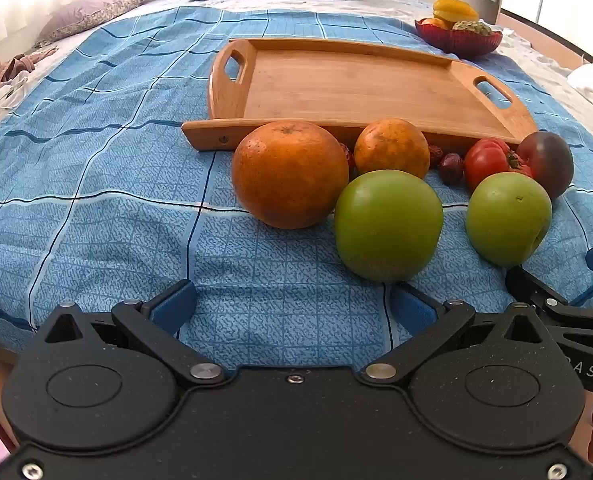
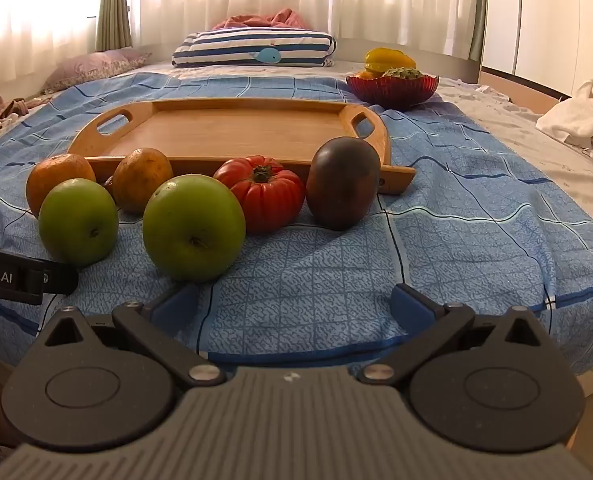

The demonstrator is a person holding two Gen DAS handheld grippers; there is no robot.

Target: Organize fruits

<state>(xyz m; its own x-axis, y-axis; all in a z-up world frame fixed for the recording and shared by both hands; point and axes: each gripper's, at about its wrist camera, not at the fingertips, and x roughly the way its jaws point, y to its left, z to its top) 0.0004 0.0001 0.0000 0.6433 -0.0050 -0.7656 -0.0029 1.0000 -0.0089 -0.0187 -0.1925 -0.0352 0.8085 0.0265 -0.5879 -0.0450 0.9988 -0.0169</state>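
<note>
both claws wide open, empty: left claw (image 1: pixel 292 308), right claw (image 2: pixel 294 306).

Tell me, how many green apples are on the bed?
2. One green apple lies in front of the big orange; the other green apple lies to its right, before the red tomato. None looks hidden.
</note>
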